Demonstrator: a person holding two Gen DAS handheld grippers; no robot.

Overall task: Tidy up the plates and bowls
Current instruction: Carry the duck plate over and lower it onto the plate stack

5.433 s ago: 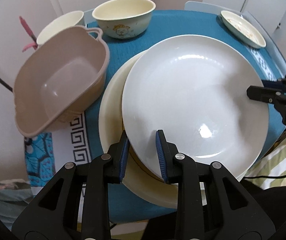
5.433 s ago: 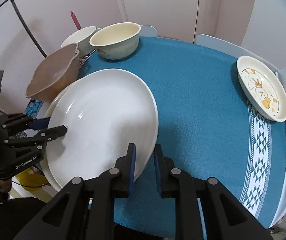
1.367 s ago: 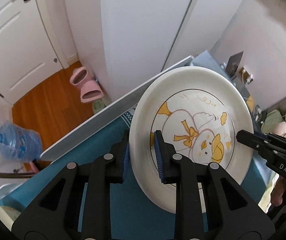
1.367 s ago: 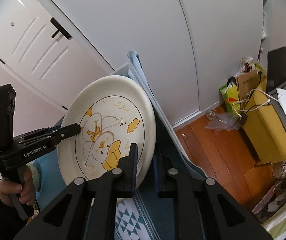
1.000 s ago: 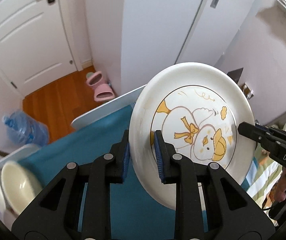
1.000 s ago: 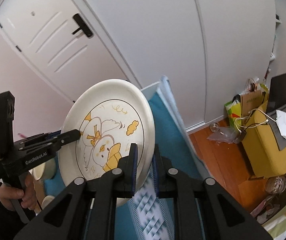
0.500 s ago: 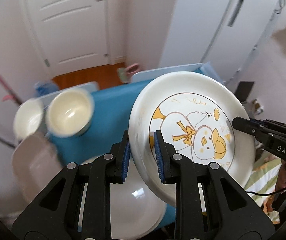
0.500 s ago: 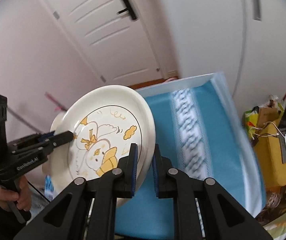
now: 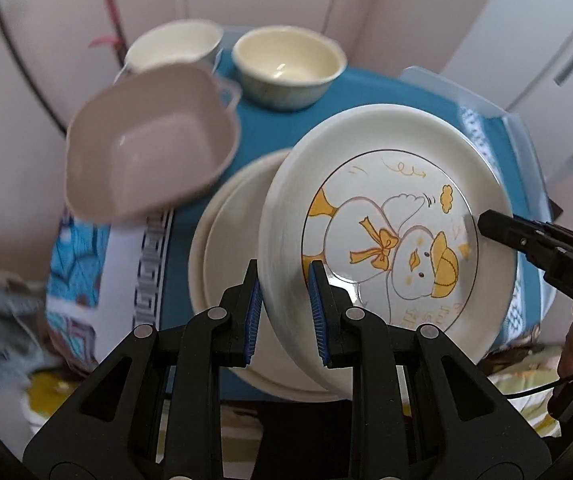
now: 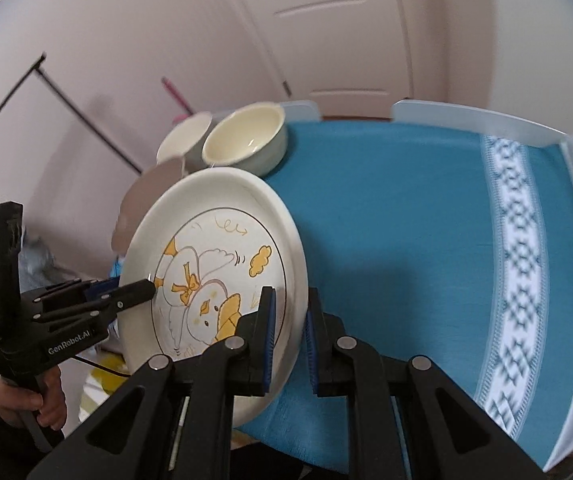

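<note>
Both grippers hold the duck plate (image 9: 386, 240), a cream plate with a yellow cartoon duck, tilted in the air. My left gripper (image 9: 285, 308) is shut on its left rim; my right gripper (image 10: 288, 338) is shut on its right rim (image 10: 222, 272). In the left wrist view the duck plate hangs above a stack of two white plates (image 9: 226, 264) on the blue tablecloth (image 10: 406, 220). A pink square bowl (image 9: 146, 148), a white bowl (image 9: 174, 46) and a cream bowl (image 9: 286, 64) sit behind the stack.
The table has raised pale edges (image 10: 474, 120) at the far side and right. A patterned white band (image 10: 522, 260) runs down the cloth on the right. A white door (image 10: 346, 28) and a black rack (image 10: 70, 92) stand behind the table.
Both grippers have swung the duck plate from the table's far right side, across the table, to above the stacked white plates on the left. It sits lower than half a second ago.
</note>
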